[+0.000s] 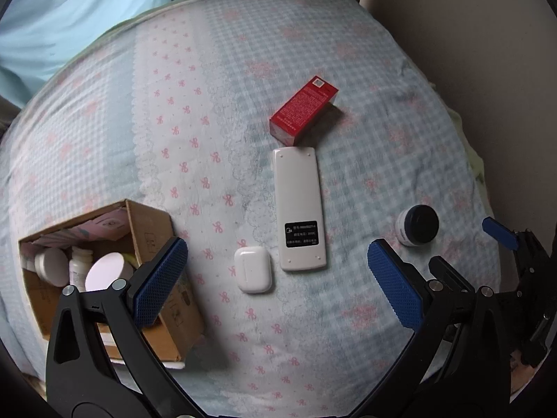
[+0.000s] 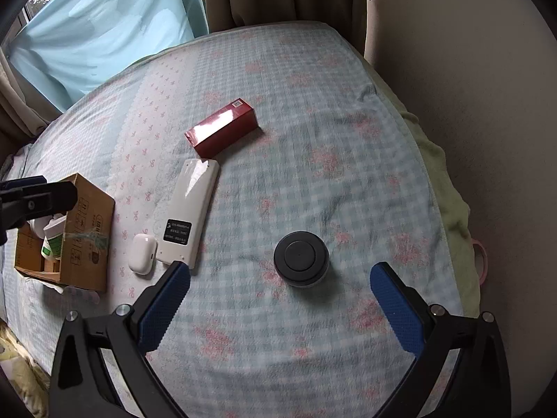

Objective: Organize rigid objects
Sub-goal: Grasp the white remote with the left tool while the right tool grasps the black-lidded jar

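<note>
On the bed lie a red box (image 1: pixel 302 110) (image 2: pixel 222 132), a white remote (image 1: pixel 300 209) (image 2: pixel 188 212) face down, a white earbud case (image 1: pixel 252 269) (image 2: pixel 142 253) and a small dark-lidded jar (image 1: pixel 417 225) (image 2: pixel 301 258). An open cardboard box (image 1: pixel 153 230) (image 2: pixel 87 233) at the left holds jars and bottles. My left gripper (image 1: pixel 278 278) is open and empty, above the earbud case and the remote's near end. My right gripper (image 2: pixel 280 303) is open and empty, just short of the jar; it also shows in the left wrist view (image 1: pixel 501 233).
The bed cover (image 2: pixel 313 160) is a blue check cloth with pink bows. A wall (image 2: pixel 470 104) runs along the right edge of the bed. Curtains (image 2: pixel 104 17) hang at the far side. A green blanket edge (image 2: pixel 449 191) shows at the right.
</note>
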`<state>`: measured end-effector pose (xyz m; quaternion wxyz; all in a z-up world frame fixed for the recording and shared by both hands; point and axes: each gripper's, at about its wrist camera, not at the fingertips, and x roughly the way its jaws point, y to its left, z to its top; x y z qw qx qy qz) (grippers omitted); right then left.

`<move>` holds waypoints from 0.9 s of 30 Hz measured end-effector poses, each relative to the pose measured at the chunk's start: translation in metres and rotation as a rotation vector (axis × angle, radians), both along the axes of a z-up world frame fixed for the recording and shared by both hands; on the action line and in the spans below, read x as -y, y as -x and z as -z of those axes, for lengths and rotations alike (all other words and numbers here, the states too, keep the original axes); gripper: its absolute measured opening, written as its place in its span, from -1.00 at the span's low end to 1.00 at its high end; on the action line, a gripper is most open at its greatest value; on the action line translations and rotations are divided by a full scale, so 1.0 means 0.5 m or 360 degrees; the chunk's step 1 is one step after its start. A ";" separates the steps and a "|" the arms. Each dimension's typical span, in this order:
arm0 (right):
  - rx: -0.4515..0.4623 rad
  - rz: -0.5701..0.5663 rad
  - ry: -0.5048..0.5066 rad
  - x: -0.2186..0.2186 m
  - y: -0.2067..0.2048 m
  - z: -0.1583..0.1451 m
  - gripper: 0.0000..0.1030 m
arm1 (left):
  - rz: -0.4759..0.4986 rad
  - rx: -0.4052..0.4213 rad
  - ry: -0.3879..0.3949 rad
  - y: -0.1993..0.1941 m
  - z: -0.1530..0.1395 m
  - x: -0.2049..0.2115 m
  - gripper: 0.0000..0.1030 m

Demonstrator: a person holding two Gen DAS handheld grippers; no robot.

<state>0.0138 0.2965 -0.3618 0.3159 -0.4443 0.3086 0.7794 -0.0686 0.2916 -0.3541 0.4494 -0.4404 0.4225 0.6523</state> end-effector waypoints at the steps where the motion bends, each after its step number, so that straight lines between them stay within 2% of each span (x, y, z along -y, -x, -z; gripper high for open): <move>1: 0.0013 -0.0017 0.0002 -0.003 0.005 0.014 1.00 | 0.0020 -0.0008 0.0040 0.001 0.022 -0.014 1.00; 5: 0.0055 -0.0042 0.0000 -0.013 0.016 0.062 1.00 | 0.0046 0.0031 0.0156 0.014 0.110 -0.063 0.99; 13: 0.0071 0.0013 -0.0043 -0.027 0.026 0.128 1.00 | -0.0071 0.0117 0.0284 0.052 0.250 -0.106 0.99; 15: 0.0079 0.0025 -0.0014 -0.026 0.031 0.149 0.96 | -0.0095 0.0125 0.0296 0.056 0.269 -0.105 0.93; 17: 0.0090 0.0017 0.0001 -0.024 0.035 0.162 0.83 | -0.0107 0.0126 0.0304 0.056 0.280 -0.106 0.92; 23: 0.0115 -0.0038 -0.0079 -0.021 0.045 0.170 0.77 | -0.0151 0.0112 0.0316 0.054 0.298 -0.120 0.86; 27: 0.0150 -0.0092 -0.0125 -0.017 0.055 0.183 0.59 | -0.0173 0.0131 0.0342 0.052 0.311 -0.122 0.61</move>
